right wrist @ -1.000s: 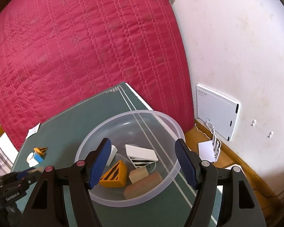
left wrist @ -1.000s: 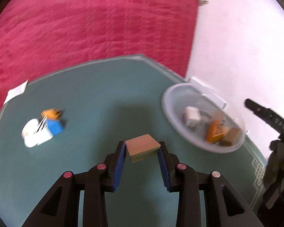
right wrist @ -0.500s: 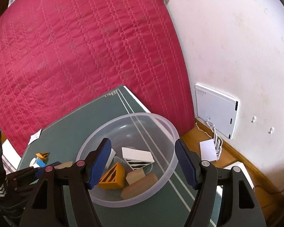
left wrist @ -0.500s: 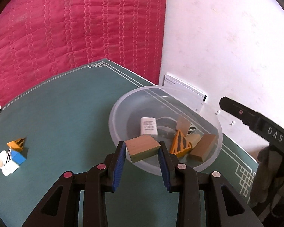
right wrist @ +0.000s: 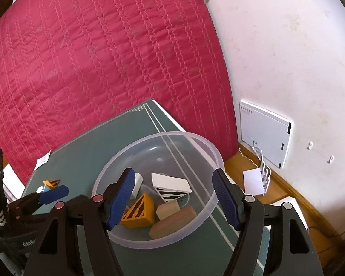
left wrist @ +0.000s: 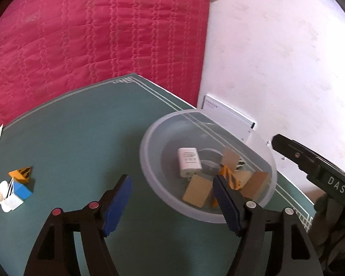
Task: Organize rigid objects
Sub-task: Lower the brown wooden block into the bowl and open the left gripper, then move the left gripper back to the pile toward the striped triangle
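Observation:
A clear plastic bowl (left wrist: 149, 142) stands on the green table and holds several blocks. A tan wooden block (left wrist: 196, 193) lies in it below a white box (left wrist: 188, 164), beside an orange striped wedge (left wrist: 227, 174). My left gripper (left wrist: 172, 203) is open and empty, just over the bowl's near rim. My right gripper (right wrist: 173, 199) is open and empty above the same bowl (right wrist: 195, 142), over an orange striped wedge (right wrist: 140, 211), a white striped wedge (right wrist: 170, 184) and wooden blocks (right wrist: 172, 222).
At the table's left lie an orange striped wedge (left wrist: 20, 174), a blue block (left wrist: 23, 191) and a white piece (left wrist: 4, 197). A red quilted bed (left wrist: 92, 34) lies behind the table. A white wall and a white panel (right wrist: 264, 135) stand on the right.
My left gripper carried the tan wooden block over to the bowl, opened and let it go; the block now lies in the bowl. The right gripper stayed open above the bowl.

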A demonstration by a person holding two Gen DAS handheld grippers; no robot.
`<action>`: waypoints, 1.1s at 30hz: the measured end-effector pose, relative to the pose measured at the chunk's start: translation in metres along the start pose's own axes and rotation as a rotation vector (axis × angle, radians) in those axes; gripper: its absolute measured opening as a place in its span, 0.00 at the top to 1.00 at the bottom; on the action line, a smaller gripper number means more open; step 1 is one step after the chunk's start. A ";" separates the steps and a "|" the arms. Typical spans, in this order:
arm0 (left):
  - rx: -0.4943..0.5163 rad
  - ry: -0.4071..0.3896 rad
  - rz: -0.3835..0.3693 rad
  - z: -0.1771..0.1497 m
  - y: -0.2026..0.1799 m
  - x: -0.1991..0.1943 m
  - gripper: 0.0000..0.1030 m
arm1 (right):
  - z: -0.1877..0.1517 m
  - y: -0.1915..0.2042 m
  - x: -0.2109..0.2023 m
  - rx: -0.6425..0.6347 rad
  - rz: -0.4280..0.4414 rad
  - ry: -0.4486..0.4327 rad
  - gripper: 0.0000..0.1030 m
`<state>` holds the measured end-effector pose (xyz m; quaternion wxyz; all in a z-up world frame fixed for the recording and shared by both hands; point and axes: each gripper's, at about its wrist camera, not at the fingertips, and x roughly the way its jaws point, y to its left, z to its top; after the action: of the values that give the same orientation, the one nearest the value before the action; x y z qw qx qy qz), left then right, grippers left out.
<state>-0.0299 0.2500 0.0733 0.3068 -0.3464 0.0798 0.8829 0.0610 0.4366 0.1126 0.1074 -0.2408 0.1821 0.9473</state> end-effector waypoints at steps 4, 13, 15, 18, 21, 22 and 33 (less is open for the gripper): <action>-0.019 -0.005 0.029 -0.003 0.009 -0.005 0.26 | -0.002 0.002 0.001 -0.007 -0.002 0.003 0.31; -0.039 0.004 0.090 -0.014 0.021 -0.006 0.13 | -0.008 0.006 0.002 -0.027 -0.004 0.010 0.31; -0.045 0.005 0.105 -0.016 0.023 -0.007 0.10 | -0.009 0.008 0.002 -0.033 -0.004 0.010 0.31; -0.049 -0.004 0.132 -0.018 0.028 -0.011 0.07 | -0.010 0.011 0.002 -0.045 -0.007 0.009 0.31; -0.061 -0.012 0.147 -0.020 0.036 -0.014 0.06 | -0.012 0.015 0.004 -0.062 -0.009 0.012 0.31; -0.067 -0.013 0.151 -0.021 0.038 -0.015 0.05 | -0.013 0.017 0.004 -0.069 -0.010 0.013 0.31; -0.150 -0.022 0.228 -0.033 0.077 -0.030 0.04 | -0.028 0.046 0.000 -0.185 -0.010 -0.011 0.31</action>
<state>-0.0404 0.1625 0.0629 0.1787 -0.3472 0.0490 0.9193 0.0589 0.3831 0.1029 0.0902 -0.2455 0.0922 0.9608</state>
